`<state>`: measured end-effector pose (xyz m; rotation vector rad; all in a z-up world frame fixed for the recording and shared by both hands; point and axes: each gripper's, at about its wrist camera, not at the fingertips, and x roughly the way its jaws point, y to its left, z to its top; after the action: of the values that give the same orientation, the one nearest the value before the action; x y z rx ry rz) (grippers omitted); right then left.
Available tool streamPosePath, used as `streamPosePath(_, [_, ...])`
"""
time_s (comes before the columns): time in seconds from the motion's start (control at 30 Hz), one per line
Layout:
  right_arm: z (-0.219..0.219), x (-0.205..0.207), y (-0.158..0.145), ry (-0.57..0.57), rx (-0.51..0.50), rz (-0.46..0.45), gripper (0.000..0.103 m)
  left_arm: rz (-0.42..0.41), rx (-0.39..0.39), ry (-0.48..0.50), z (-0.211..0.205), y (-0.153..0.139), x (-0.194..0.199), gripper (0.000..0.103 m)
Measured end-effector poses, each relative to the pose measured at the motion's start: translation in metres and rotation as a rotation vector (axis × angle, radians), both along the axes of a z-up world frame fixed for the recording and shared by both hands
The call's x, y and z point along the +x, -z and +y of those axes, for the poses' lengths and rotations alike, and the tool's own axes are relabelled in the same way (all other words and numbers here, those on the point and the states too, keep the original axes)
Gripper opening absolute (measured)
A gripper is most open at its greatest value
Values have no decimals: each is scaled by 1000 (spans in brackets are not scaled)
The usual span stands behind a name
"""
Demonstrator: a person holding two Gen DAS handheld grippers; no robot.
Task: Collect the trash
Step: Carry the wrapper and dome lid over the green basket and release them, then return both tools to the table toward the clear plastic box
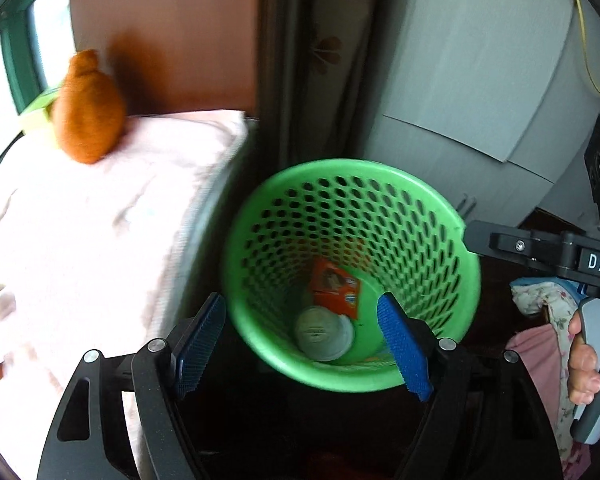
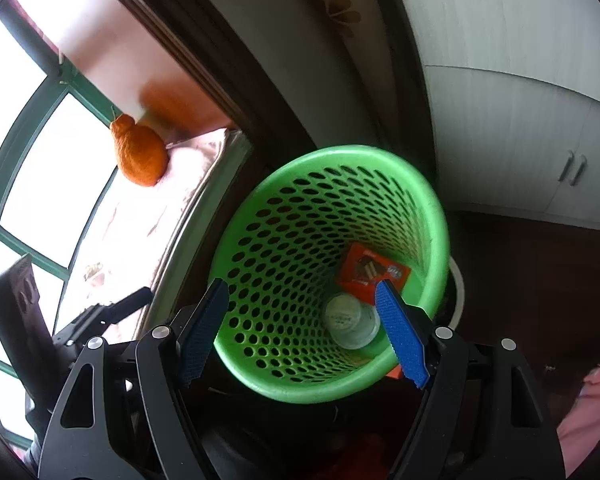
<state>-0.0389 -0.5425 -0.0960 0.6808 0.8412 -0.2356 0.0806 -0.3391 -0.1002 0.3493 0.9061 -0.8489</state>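
A green perforated waste basket (image 1: 452, 264) stands on the dark floor beside a bed; it also shows in the right wrist view (image 2: 276, 240). Inside lie an orange packet (image 1: 334, 286) (image 2: 370, 274) and a white round lid or cup (image 1: 324, 334) (image 2: 350, 322). My left gripper (image 1: 302, 346) is open and empty, held just above the basket's near rim. My right gripper (image 2: 302, 330) is open and empty, also over the near rim. The right gripper's body and the hand holding it show at the right edge of the left wrist view (image 1: 580, 264).
A bed with pink bedding (image 1: 84, 232) lies to the left, with an orange stuffed toy (image 1: 88, 112) (image 2: 138, 154) near the window. White cupboards (image 2: 520, 120) stand behind the basket. Floral and pink cloth (image 1: 548, 320) hangs at the right.
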Motion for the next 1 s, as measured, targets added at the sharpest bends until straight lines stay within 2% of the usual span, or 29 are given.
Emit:
streamPosePath(0.37, [39, 24, -6, -91, 2, -4, 76, -55, -19, -188, 92, -28, 29, 75])
streamPosePath(0.53, [59, 38, -11, -132, -2, -7, 76, -74, -26, -272, 136, -39, 45, 71])
streamPosePath(1.0, [124, 85, -19, -283, -18, -1, 76, -56, -31, -497, 251, -31, 99, 58])
